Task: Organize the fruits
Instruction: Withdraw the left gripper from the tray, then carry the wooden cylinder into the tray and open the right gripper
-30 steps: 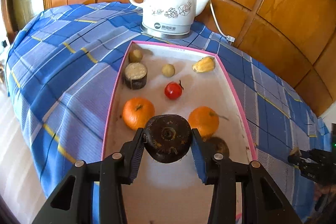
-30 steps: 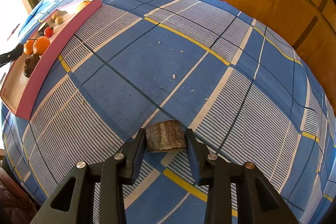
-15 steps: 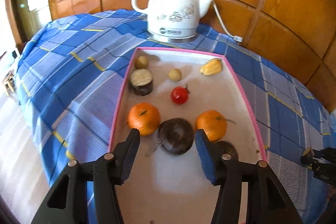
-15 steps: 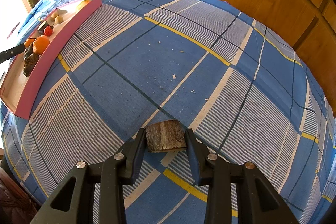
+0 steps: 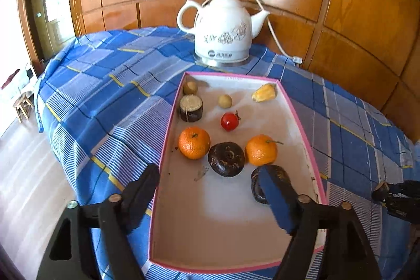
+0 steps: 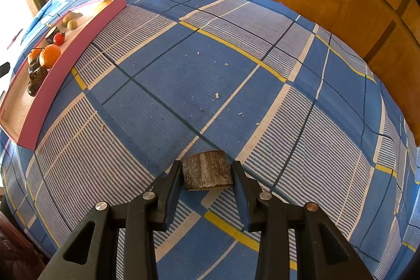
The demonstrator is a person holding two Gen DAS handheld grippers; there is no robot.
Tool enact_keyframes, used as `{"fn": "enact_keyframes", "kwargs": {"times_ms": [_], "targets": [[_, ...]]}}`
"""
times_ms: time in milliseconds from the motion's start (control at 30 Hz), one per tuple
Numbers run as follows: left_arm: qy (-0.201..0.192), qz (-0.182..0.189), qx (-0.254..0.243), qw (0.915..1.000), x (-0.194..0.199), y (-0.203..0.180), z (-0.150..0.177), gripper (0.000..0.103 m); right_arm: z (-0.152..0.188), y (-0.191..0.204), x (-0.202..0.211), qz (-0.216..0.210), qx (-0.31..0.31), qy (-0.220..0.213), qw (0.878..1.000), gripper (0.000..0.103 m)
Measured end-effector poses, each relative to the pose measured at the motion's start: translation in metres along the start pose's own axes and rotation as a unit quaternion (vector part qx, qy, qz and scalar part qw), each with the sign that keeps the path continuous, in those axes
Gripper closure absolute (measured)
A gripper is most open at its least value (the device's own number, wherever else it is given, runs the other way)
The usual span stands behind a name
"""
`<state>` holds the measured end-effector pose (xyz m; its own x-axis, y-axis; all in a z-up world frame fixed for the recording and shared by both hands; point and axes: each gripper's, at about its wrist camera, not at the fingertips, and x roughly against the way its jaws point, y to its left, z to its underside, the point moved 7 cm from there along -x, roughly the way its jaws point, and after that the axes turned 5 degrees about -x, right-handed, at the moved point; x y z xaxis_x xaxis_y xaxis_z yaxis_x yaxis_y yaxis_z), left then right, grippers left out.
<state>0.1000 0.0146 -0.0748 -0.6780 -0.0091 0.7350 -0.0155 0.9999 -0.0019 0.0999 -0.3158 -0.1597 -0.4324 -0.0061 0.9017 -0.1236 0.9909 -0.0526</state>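
Spreading wide, the fingers of the left gripper [image 5: 210, 190] are seen opening over the near end of the pink-rimmed tray [image 5: 168, 138], with nothing pressed between them; the left finger [image 5: 141, 190] hangs over the tray's left rim and the blue-padded right finger [image 5: 278, 198] overlaps a dark wrinkled fruit [image 5: 278, 172] at about 5 o'clock in the tray, contact not being discernible. A round dark fruit [image 5: 226, 159] is found lying free on the tray floor ahead of the fingers, set between two oranges: one [image 5: 194, 142] at its 10 o'clock, the other [image 5: 261, 149] at its 2 o'clock, both just beside it. Farther up, a red cherry tomato [image 5: 229, 121] sits near the tray's middle, a dark cut piece with a pale top [image 5: 191, 107] lies at 10 o'clock by the left rim, two small tan fruits [image 5: 225, 101] lie beyond, and a yellow piece [image 5: 264, 93] rests at 1 o'clock. A white kettle [image 5: 223, 30] stands past the tray's far end on the blue plaid cloth [image 5: 110, 96] of the tabletop.

To the right, the right gripper [image 6: 207, 176] is held pointing steeply down, its fingers closed narrowly on a bark-covered chunk [image 6: 207, 169] that rests on the cloth, well apart from the tray at 10 o'clock.
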Motion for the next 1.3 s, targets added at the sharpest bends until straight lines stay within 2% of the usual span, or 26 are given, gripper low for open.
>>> {"fn": "enact_keyframes", "kwargs": {"times_ms": [100, 167, 467, 1300], "targets": [[-0.010, -0.003, -0.001, 0.9999, 0.007, -0.001, -0.002, 0.017, 0.000, 0.001, 0.000, 0.001, 0.001, -0.001, 1.000, 0.066], [-0.016, -0.007, -0.002, 0.9998, 0.011, -0.001, -0.003, 0.009, 0.001, 0.001, 0.000, 0.002, 0.001, -0.001, 1.000, 0.066], [-0.027, -0.013, 0.006, 0.9995, 0.019, 0.000, -0.002, 0.001, 0.001, 0.000, 0.001, 0.002, 0.002, -0.002, 1.000, 0.066], [-0.021, -0.043, 0.013, 0.9988, 0.017, 0.014, 0.001, 0.000, 0.003, 0.000, 0.001, 0.005, -0.002, -0.005, 1.000, 0.066]]}}
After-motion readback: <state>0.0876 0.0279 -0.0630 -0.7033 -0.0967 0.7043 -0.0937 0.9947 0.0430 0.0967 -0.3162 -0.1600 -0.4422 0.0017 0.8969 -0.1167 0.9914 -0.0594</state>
